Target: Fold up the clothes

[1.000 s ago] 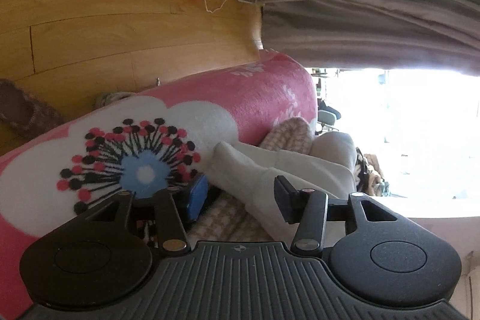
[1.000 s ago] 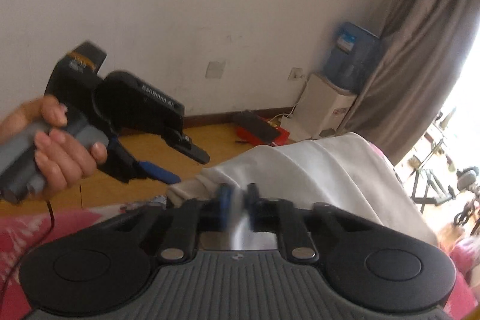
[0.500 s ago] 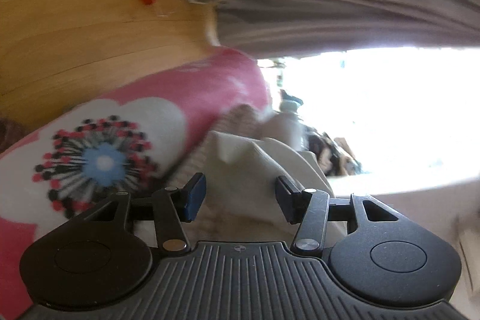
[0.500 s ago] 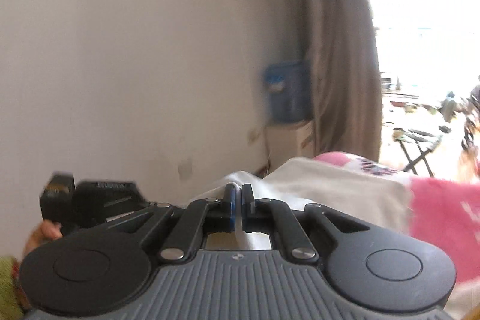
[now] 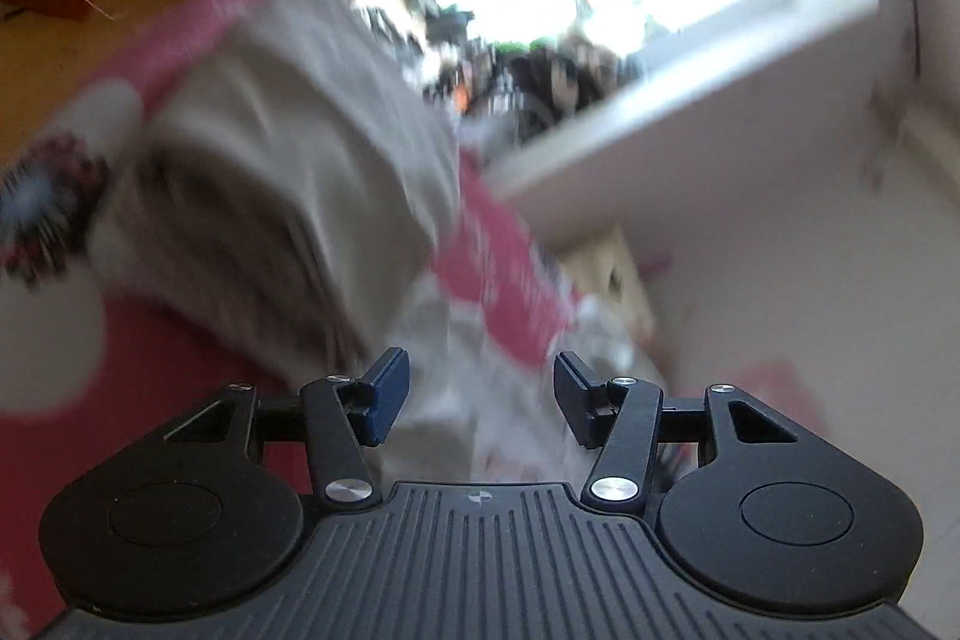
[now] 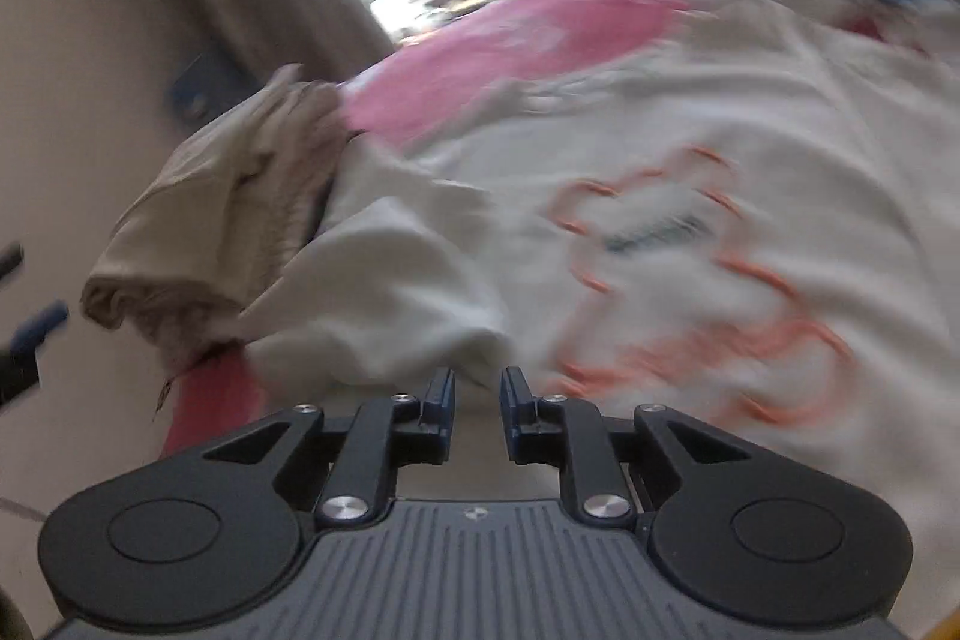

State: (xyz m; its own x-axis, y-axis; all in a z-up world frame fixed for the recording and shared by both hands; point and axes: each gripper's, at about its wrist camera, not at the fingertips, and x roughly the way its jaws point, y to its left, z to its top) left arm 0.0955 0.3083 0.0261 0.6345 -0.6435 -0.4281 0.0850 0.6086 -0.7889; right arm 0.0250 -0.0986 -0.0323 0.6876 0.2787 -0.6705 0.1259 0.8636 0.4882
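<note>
Matt black plastic left gripper (image 5: 474,391) showing ribbed housing, shiny metal pivot screws. Matt black plastic right gripper (image 6: 477,403) looking alike, ribbed, metal screws glinting. Beige woven cloth garment (image 5: 288,148) lying soft, creased, matt. White cotton cloth garment with orange print (image 6: 690,232) appearing smooth, matt. Pink fleece blanket (image 5: 504,280) looking fuzzy. Honey-coloured wooden floor (image 5: 54,58) showing slight sheen.

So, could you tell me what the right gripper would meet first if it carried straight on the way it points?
Most likely the rumpled white cotton garment lying directly past the open right gripper; motion blur leaves depth uncertain.
</note>
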